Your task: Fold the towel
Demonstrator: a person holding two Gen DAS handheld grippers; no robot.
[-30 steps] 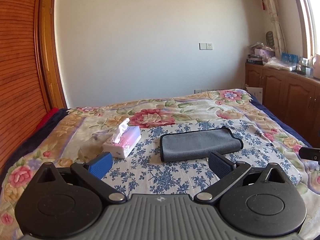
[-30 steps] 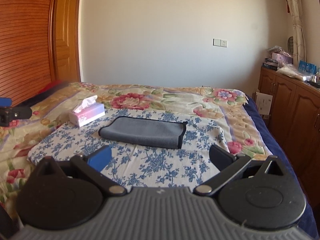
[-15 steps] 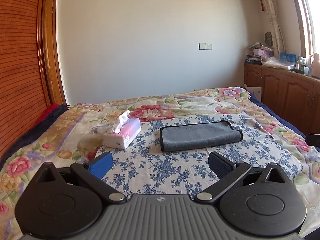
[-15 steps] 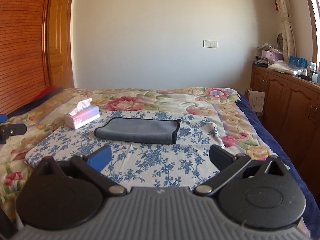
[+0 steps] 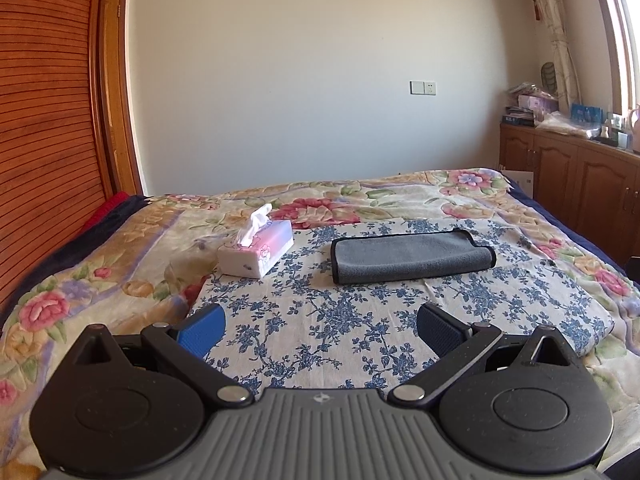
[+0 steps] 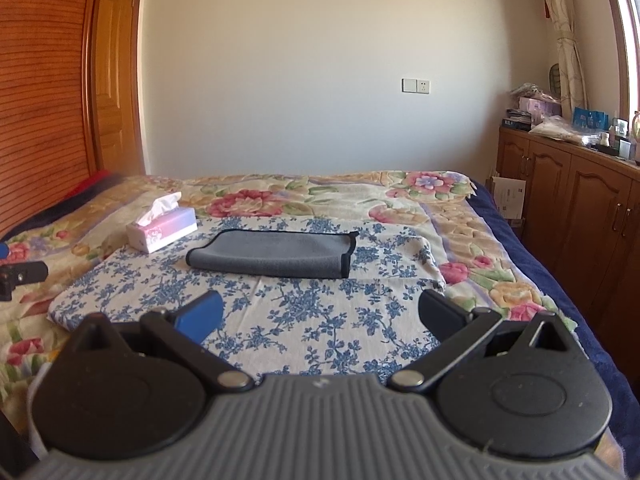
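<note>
A grey towel [image 5: 412, 256] with a black hem lies folded into a long flat strip on a blue-flowered cloth [image 5: 352, 312] on the bed; it also shows in the right wrist view [image 6: 276, 254]. My left gripper [image 5: 320, 326] is open and empty, held above the cloth well short of the towel. My right gripper [image 6: 320, 316] is open and empty too, also well back from the towel. The left gripper's tip [image 6: 22, 274] shows at the left edge of the right wrist view.
A pink and white tissue box [image 5: 258, 250] stands left of the towel, also seen in the right wrist view [image 6: 162, 230]. A flowered bedspread [image 5: 400, 200] covers the bed. A wooden wardrobe [image 5: 44, 140] is on the left, wooden cabinets [image 6: 580, 208] on the right.
Both grippers have pulled back and levelled, so the towel sits farther off and more of the wall shows. The towel and the tissue box have not moved. Both grippers stay open.
</note>
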